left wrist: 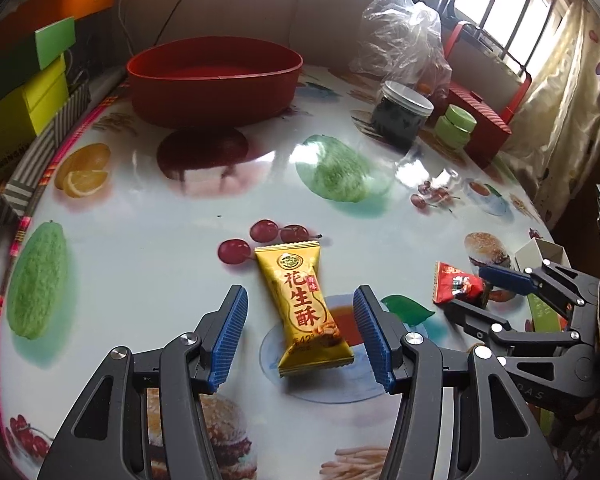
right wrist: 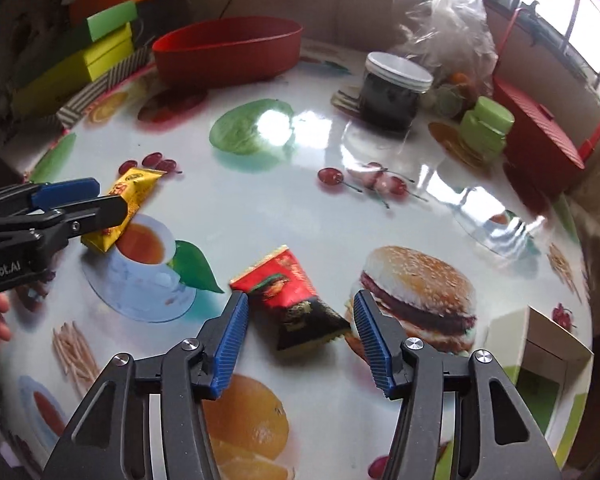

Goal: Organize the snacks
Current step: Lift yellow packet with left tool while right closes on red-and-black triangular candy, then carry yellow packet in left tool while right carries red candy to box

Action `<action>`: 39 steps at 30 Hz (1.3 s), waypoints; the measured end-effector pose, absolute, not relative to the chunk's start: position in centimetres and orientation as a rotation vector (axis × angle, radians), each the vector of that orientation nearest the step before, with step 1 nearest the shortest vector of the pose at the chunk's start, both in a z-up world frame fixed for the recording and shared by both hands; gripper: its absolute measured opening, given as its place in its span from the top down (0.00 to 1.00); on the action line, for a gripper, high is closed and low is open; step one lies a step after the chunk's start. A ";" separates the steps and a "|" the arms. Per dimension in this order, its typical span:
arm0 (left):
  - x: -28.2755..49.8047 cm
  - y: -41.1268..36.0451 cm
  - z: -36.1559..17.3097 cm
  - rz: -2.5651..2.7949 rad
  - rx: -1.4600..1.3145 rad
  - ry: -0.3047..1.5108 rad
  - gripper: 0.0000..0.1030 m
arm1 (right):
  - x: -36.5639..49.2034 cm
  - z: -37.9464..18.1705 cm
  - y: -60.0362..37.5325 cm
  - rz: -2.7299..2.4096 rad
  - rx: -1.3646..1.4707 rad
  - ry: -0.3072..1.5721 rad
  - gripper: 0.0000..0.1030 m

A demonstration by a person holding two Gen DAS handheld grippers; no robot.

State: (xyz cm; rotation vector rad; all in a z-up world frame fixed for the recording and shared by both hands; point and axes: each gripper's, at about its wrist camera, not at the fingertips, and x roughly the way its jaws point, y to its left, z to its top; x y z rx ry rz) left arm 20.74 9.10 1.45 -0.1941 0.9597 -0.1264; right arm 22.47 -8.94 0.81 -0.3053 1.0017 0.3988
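Two wide hand-held grippers, left hand-held gripper [left wrist: 300, 336] and right hand-held gripper [right wrist: 298, 334], straddle the yellow snack [left wrist: 305, 308] and red snack [right wrist: 296, 308]; next, close and carry both toward the red bowl [left wrist: 214, 80] at 12 o'clock.

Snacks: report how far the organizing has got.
Done: nothing visible; the red tub looks empty. In hand: nothing gripped. The left gripper is open around the yellow snack, the right gripper open around the red snack. Left: grasp both, probably into the tub.
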 end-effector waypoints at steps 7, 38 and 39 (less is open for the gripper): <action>20.9 8.8 0.7 -0.092 -0.156 0.954 0.45 | 23.0 0.7 -9.0 0.383 -0.281 0.996 0.45; 18.4 8.7 1.8 -0.116 -0.159 0.908 0.77 | 20.8 1.4 -10.3 0.346 -0.150 0.973 0.73; 18.3 8.7 1.7 -0.113 -0.159 0.912 0.77 | 20.7 1.3 -10.2 0.347 -0.152 0.974 0.73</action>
